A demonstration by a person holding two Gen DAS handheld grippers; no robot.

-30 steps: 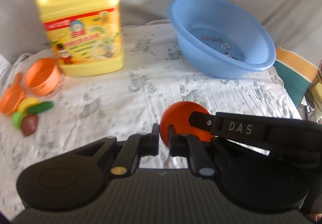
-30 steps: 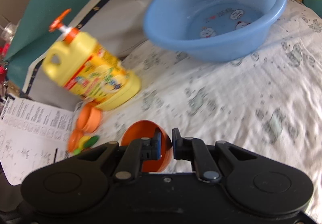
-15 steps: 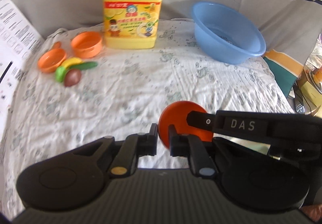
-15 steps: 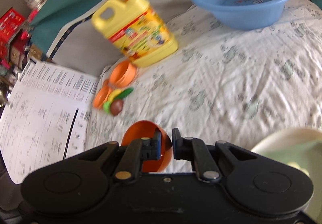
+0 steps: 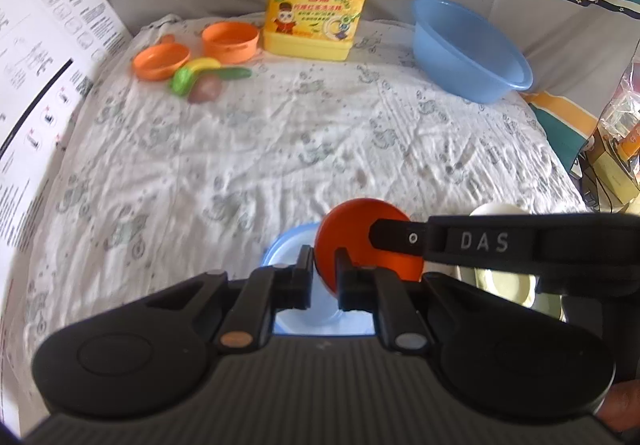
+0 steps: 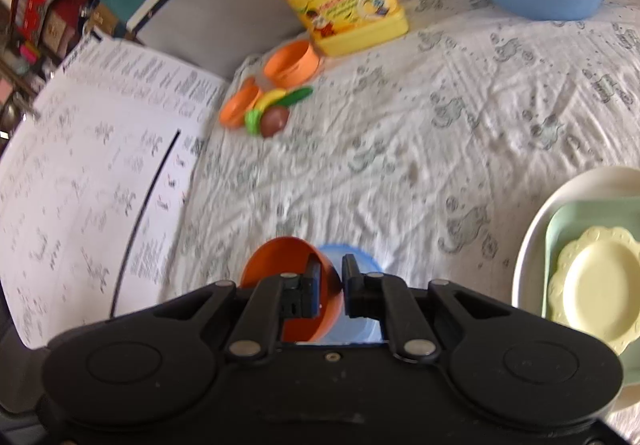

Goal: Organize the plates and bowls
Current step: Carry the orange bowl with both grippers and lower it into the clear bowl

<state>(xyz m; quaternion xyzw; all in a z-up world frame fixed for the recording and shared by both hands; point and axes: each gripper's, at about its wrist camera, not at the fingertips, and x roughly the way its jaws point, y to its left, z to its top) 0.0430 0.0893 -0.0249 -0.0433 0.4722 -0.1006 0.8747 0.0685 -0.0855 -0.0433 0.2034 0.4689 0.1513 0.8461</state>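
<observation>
Both grippers are shut on the rim of one orange bowl [image 5: 360, 233], held above the cloth near its front edge. My left gripper [image 5: 323, 277] pinches its left rim; my right gripper [image 6: 331, 287] pinches the opposite rim, and its arm crosses the left wrist view. The orange bowl shows in the right wrist view [image 6: 276, 261] too. A small light-blue bowl [image 5: 288, 245] sits just beneath it, also seen in the right wrist view [image 6: 358, 255]. A stack of white tray [image 6: 536, 229], green plate [image 6: 568, 217] and yellow plate [image 6: 600, 277] lies at the right.
A yellow detergent jug [image 5: 320, 1] and a blue basin [image 5: 468, 45] stand at the back. An orange toy pot [image 5: 230, 41], an orange pan [image 5: 160, 63] and toy food [image 5: 200, 79] lie back left. A printed sheet [image 6: 80, 173] borders the left side.
Both grippers have pulled back and up with the orange bowl, away from the basin. The light-blue bowl and the plate stack have come into view below.
</observation>
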